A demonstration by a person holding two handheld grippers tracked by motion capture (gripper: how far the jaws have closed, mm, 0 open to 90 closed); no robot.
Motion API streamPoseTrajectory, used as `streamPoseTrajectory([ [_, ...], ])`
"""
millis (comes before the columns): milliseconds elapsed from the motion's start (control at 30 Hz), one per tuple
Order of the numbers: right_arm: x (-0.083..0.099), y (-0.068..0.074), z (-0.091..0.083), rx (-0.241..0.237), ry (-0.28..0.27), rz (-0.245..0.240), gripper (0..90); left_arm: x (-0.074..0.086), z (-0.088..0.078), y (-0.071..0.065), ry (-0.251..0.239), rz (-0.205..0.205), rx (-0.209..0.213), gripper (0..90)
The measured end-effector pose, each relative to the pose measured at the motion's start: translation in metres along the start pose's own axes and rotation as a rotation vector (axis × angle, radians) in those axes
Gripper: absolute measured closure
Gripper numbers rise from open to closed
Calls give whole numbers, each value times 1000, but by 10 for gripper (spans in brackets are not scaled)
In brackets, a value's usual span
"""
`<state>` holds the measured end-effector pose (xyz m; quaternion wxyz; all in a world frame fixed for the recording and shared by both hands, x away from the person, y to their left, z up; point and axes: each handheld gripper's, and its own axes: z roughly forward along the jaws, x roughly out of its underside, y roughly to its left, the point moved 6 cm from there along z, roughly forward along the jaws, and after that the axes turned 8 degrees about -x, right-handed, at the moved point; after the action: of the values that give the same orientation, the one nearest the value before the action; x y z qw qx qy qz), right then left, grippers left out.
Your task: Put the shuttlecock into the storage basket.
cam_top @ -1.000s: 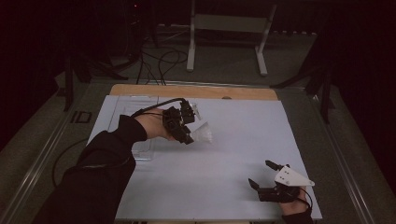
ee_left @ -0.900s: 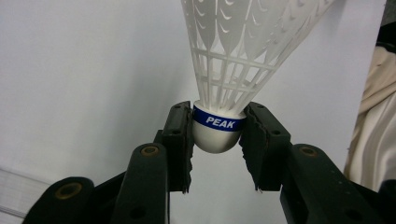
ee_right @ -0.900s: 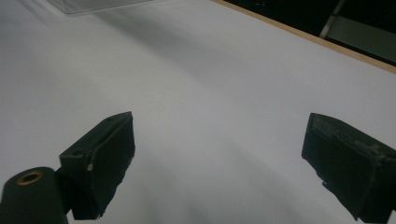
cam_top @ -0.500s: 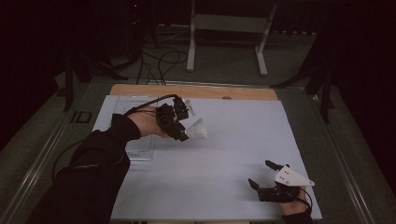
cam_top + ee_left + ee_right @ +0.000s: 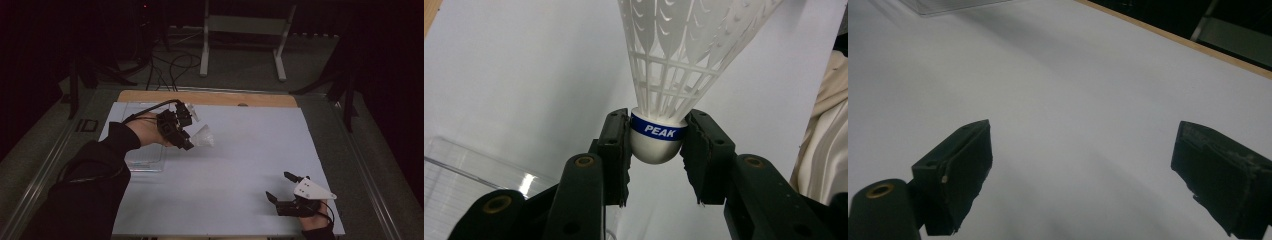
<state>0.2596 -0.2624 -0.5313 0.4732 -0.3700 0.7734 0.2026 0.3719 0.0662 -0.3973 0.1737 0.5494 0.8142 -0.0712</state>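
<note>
While clamped by its cork in the left gripper, shuttlecock pointing skirt-first toward right surface edge; right gripper wide, idle.

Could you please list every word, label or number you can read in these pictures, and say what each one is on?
"PEAK": white letters on the blue band around the shuttlecock base, clamped in the left gripper.
No other writing can be read on the table or the clear box.
</note>
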Motion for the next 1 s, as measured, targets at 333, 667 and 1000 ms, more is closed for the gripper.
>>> streamPoseTrajectory([
  [333,0,0,0,-1,3,-2,97,15,-7,6,7,-25,-15,647],
  [667,0,1,1,-4,5,-2,97,31,-12,14,14,-60,-26,647],
  [1000,0,1,1,-3,6,-6,97,48,-16,21,15,-101,-38,647],
])
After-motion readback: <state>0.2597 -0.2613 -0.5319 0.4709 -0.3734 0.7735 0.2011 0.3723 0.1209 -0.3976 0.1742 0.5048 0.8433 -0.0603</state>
